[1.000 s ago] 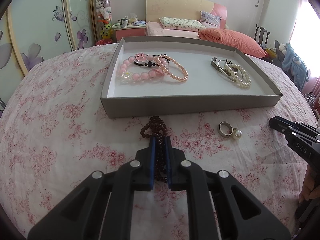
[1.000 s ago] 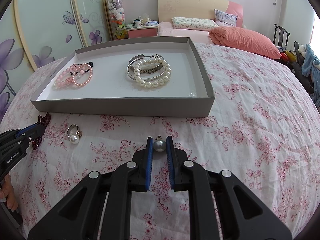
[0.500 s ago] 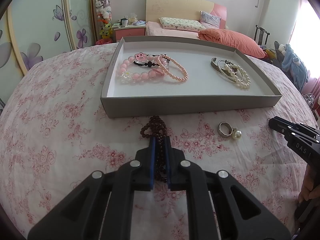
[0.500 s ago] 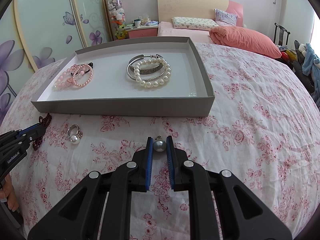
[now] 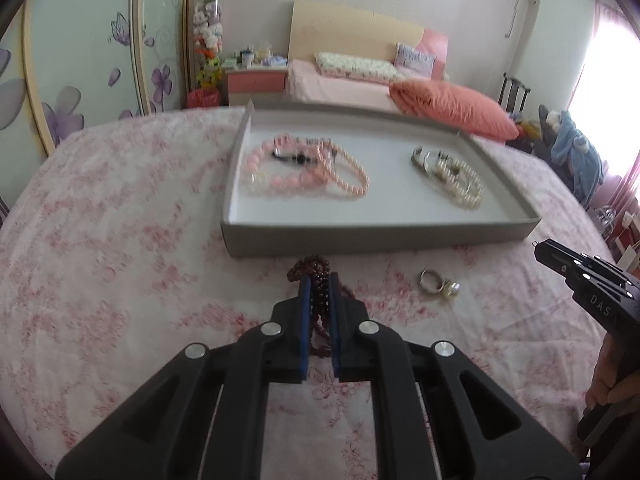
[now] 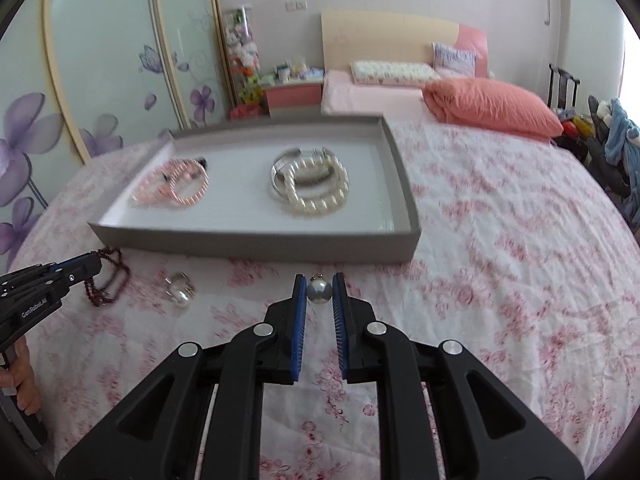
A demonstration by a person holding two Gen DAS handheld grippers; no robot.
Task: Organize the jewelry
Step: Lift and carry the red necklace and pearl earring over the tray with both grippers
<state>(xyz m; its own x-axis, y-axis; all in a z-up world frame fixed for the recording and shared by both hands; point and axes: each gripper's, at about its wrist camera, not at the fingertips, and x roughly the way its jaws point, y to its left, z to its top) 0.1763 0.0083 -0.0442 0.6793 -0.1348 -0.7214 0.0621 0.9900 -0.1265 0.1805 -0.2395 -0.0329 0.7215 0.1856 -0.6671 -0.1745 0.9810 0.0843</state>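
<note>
My left gripper (image 5: 319, 280) is shut on a dark red bead bracelet (image 5: 316, 300) and holds it just above the floral cloth, in front of the grey tray (image 5: 360, 236). The bracelet dangles from the left gripper (image 6: 90, 266) in the right wrist view (image 6: 108, 280). My right gripper (image 6: 319, 280) is shut on a grey pearl pendant (image 6: 319, 291), near the tray's front wall (image 6: 256, 246). The tray holds pink bracelets (image 5: 288, 168) on its left and a pearl bracelet with a silver bangle (image 5: 452, 174) on its right. A pearl ring (image 5: 438, 285) lies on the cloth between the grippers.
The table is covered with a white cloth with pink flowers (image 5: 100, 264). A bed with an orange pillow (image 6: 492, 110) stands behind it, a wardrobe with purple flowers (image 6: 80, 80) to the left, and a chair with clothes (image 6: 612, 140) at the far right.
Both grippers have lifted off the cloth with their jewelry and moved a little toward the tray. The views are blurred by this motion.
</note>
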